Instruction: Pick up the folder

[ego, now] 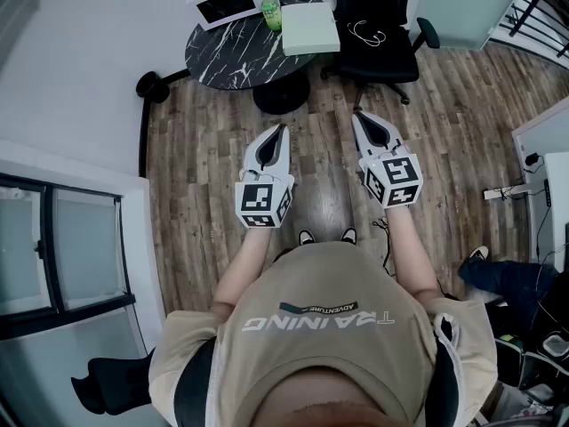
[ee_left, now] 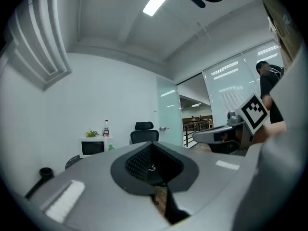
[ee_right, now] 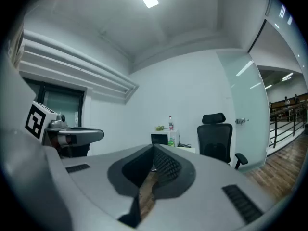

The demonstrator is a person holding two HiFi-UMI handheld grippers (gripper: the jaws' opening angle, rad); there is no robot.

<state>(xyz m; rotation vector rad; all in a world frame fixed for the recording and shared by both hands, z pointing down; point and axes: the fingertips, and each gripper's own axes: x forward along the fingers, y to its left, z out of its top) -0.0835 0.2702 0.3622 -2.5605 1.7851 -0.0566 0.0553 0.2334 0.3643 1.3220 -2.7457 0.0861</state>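
Observation:
The folder (ego: 309, 28), pale green and flat, lies on the right side of a round black marble table (ego: 227, 52) ahead of me. In the right gripper view only its edge (ee_right: 186, 149) shows, beside the microwave. My left gripper (ego: 283, 129) is held level over the wooden floor, well short of the table, with its jaws shut and nothing between them (ee_left: 151, 146). My right gripper (ego: 358, 116) is alongside it, also shut and empty (ee_right: 154, 148), pointing roughly toward the table and chair. Neither gripper touches the folder.
A white microwave (ego: 229, 0) and a green bottle (ego: 271, 12) share the table with the folder. A black office chair (ego: 378, 34) stands right behind the table. A white wall runs along the left, a glass partition at the back right.

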